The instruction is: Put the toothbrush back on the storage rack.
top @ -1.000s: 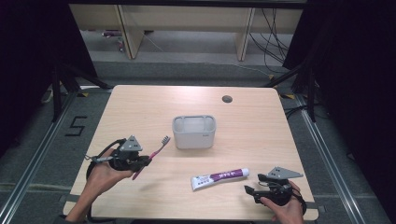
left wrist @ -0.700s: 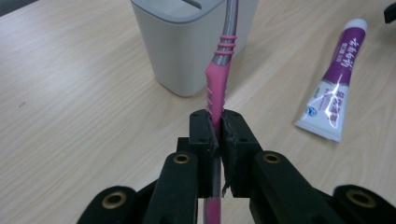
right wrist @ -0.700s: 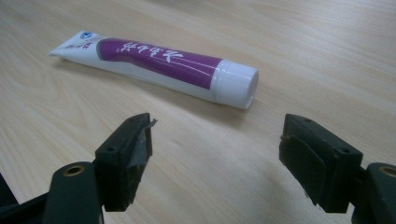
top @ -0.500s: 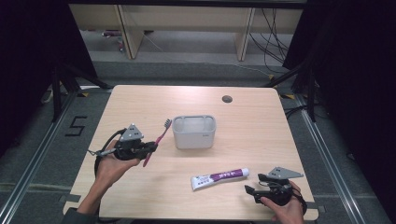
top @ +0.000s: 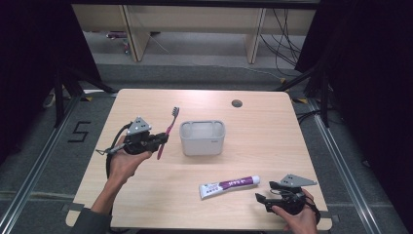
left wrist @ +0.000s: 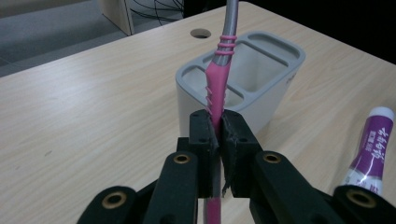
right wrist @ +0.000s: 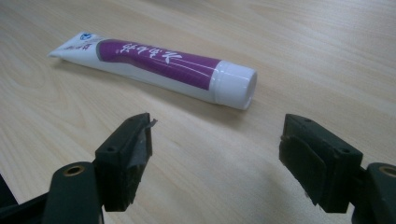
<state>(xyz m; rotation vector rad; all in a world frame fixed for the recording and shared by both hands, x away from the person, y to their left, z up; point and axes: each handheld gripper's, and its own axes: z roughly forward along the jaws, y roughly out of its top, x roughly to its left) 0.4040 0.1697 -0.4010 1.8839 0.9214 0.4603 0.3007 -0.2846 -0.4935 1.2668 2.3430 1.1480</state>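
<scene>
High view first: at the bottom right of the frame sits the right gripper (top: 267, 201), jaws spread wide and gripping nothing, low over the table (top: 272, 131). Just up and left of it lies the toothpaste tube (top: 229, 186), flat on the wood, long axis running left to right with a slight tilt. In the right gripper view that tube (right wrist: 159, 65) lies crosswise beyond the open jaws, white cap toward the right of the frame, clear of both pads.

Moving up to the left-centre, the left gripper (top: 159, 140) is clamped tight on the toothbrush (top: 167, 131). The brush slants steeply, bristle head up toward the top of the frame, pink handle end pointing down past the jaws. Left gripper view confirms it: the pink handle (left wrist: 215, 93) is pinched between the two pads and rises straight up the frame.

Just right of the brush stands the grey holder (top: 202, 138), near it but apart, compartments open upward.
</scene>
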